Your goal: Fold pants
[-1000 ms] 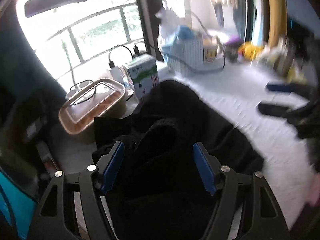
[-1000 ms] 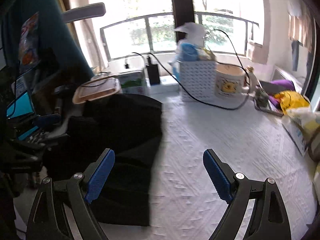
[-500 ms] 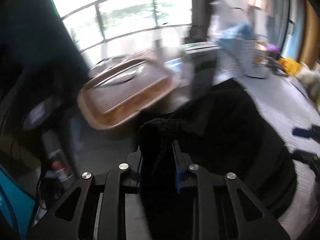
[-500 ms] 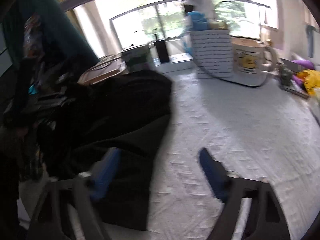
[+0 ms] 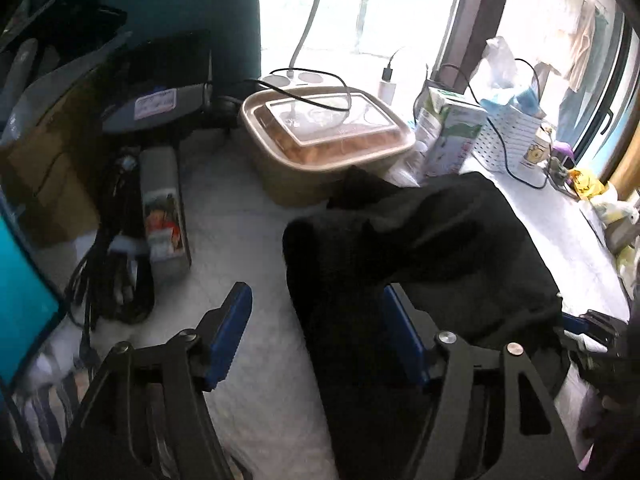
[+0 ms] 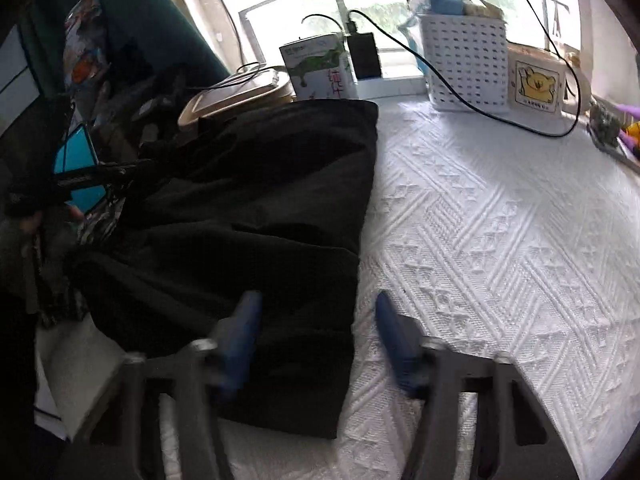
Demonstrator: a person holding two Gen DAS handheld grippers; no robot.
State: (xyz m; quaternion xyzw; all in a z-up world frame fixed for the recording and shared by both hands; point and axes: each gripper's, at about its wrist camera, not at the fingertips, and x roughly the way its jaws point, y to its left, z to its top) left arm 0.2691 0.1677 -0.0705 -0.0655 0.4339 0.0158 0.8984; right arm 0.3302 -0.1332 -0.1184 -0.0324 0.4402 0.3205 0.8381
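Black pants (image 6: 256,208) lie crumpled on the left half of a white textured cloth (image 6: 500,240). In the left wrist view a raised fold of the pants (image 5: 400,248) sits between my left gripper's (image 5: 316,334) fingers, against the right finger (image 5: 400,336). The left finger (image 5: 232,328) is clear of it, and the jaws are opening. My right gripper (image 6: 320,334) is blurred and low over the pants' right edge. One finger (image 6: 244,332) is above the fabric and the other (image 6: 394,336) above the cloth. Its jaws are closing but still apart.
A tan lidded container (image 5: 324,136) and a green-and-white carton (image 5: 448,136) stand just behind the pants. A white basket (image 6: 464,68), a bear mug (image 6: 536,88) and a black cable (image 6: 460,100) line the window side. A box (image 5: 164,216) and cords crowd the left.
My left gripper was shut on a pants fold half a second ago and has now opened, rolling and shifting left. My right gripper sank toward the pants' edge and its fingers drew closer.
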